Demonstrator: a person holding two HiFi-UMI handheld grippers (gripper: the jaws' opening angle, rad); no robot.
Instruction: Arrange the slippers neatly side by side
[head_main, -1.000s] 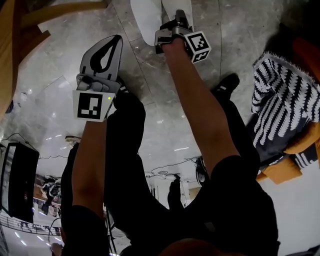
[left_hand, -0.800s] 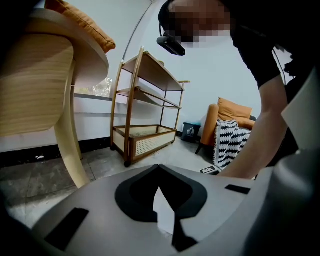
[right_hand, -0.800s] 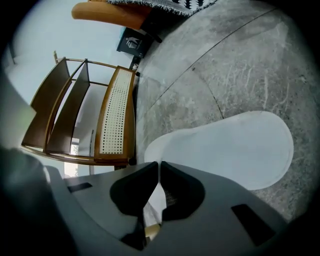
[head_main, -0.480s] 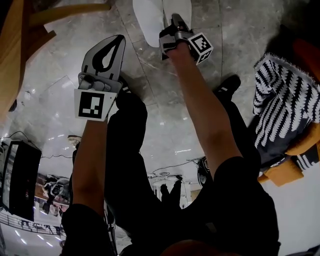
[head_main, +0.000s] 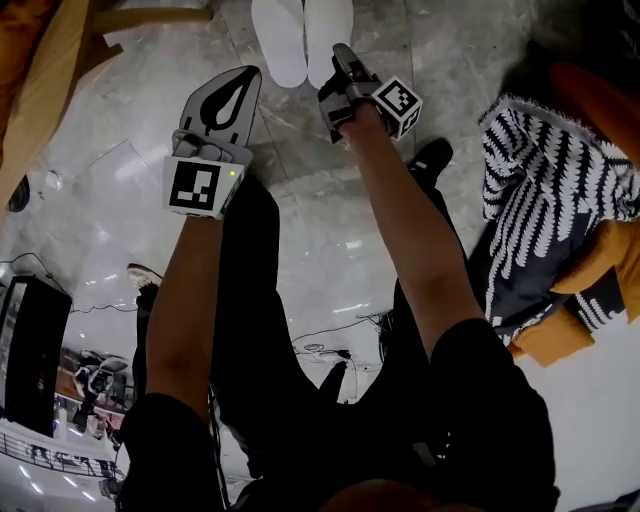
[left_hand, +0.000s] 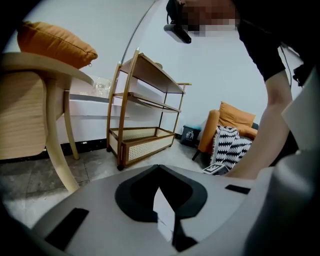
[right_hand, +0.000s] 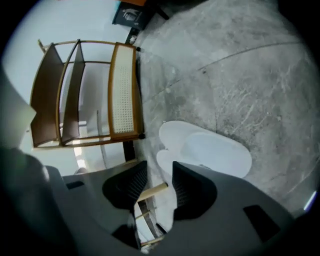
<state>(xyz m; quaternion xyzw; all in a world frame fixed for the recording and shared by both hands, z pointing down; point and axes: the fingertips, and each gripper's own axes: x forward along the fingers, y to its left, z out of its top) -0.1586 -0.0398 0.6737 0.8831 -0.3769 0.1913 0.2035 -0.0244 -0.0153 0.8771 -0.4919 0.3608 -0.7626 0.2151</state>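
Two white slippers lie side by side on the grey stone floor, the left one (head_main: 277, 42) touching the right one (head_main: 329, 28). In the right gripper view the pair (right_hand: 215, 152) sits just beyond the jaws. My right gripper (head_main: 338, 62) hovers near the right slipper's heel. Its jaws have just been opening and stand apart, with nothing between them (right_hand: 156, 181). My left gripper (head_main: 243, 82) hangs left of the slippers, apart from them. It is shut and empty (left_hand: 159, 170).
A wooden shelf rack (left_hand: 145, 115) with a cane lower tier (right_hand: 122, 92) stands beyond the slippers. A pale wooden chair with an orange cushion (left_hand: 55, 42) is at the left. An orange armchair with a black-and-white throw (head_main: 540, 200) is at the right.
The right gripper has let go of the right slipper, opened and lifted back from it. The left gripper has risen slightly. The slippers now lie together.
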